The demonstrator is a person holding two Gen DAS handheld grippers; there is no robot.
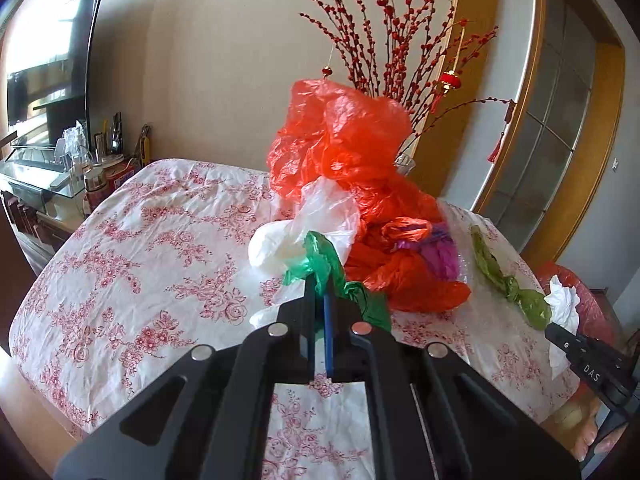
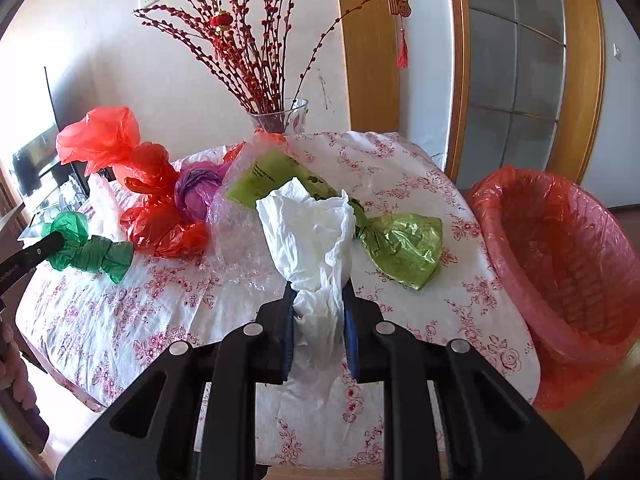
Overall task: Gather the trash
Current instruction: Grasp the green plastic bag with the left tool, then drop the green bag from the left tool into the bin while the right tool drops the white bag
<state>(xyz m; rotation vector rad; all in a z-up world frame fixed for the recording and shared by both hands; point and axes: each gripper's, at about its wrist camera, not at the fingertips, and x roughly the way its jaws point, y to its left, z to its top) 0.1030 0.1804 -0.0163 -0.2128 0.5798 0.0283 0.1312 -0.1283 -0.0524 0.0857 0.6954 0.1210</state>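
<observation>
Two handheld grippers work over a table draped in a white cloth with a red floral print (image 2: 400,184), each one clamped on a piece of rubbish. Farthest left, the left gripper (image 1: 322,300) has its jaws pressed together on a twisted dark green plastic bag (image 1: 332,272), whose knotted tail trails off toward the right; from the right wrist camera the same gripper (image 2: 48,246) enters at the left edge with that green bag (image 2: 86,250) at its tip. Just beyond it lies a white plastic bag (image 1: 296,232), and behind that rises a heap of crumpled red plastic bags (image 1: 344,140) with a purple bag (image 2: 200,192) nestled against its right side. Next comes a sheet of clear bubble wrap (image 2: 240,240) spread on the cloth, and a knotted olive-green bag (image 2: 404,244) lying partly on it. The right gripper (image 2: 318,312) is closed on a wad of crumpled white tissue paper (image 2: 308,232), which stands up between its blue-padded fingers. At the back of the table a glass vase (image 2: 288,116) holds red-budded branches hung with small lanterns. Farthest right, beside the table's edge, stands a bin lined with a red plastic bag (image 2: 560,264).
</observation>
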